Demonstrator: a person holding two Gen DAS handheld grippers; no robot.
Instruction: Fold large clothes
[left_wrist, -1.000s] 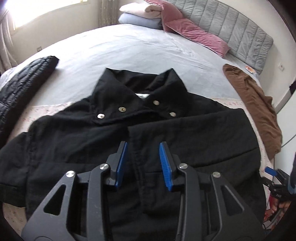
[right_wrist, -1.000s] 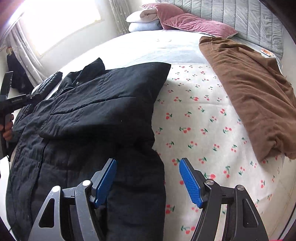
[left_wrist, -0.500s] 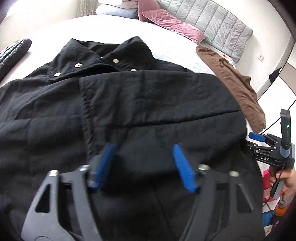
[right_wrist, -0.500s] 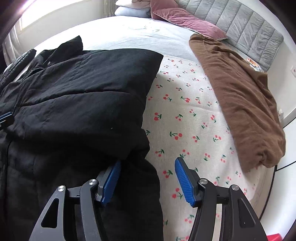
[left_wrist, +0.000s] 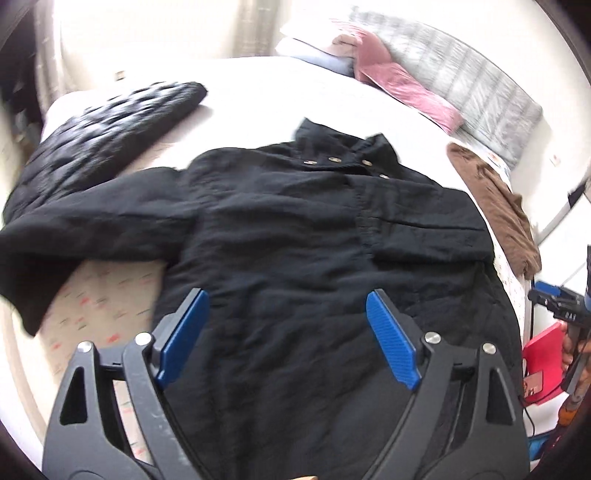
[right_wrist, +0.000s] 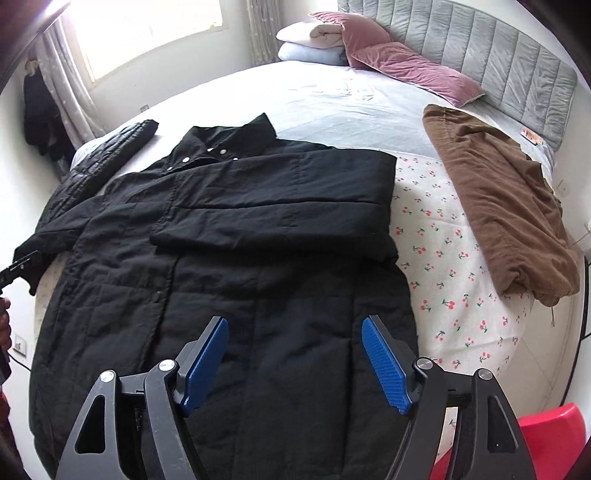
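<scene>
A large black coat (right_wrist: 229, 258) lies front-up on the bed, collar toward the pillows. Its right sleeve (right_wrist: 280, 206) is folded across the chest. Its left sleeve (left_wrist: 85, 229) sticks out to the left. My left gripper (left_wrist: 284, 332) is open and empty above the coat's lower half. My right gripper (right_wrist: 295, 358) is open and empty above the coat's hem. The right gripper also shows at the edge of the left wrist view (left_wrist: 550, 299).
A brown garment (right_wrist: 498, 206) lies on the cherry-print sheet (right_wrist: 443, 266) at right. A black quilted jacket (right_wrist: 107, 155) lies at left. Pink pillows (right_wrist: 406, 66) and folded bedding (right_wrist: 314, 40) sit by the grey headboard. A red object (right_wrist: 546, 443) stands at lower right.
Both grippers pulled back and rose above the coat. The left gripper opened wide and swung left, bringing the outstretched left sleeve into view. The folded right sleeve stays put.
</scene>
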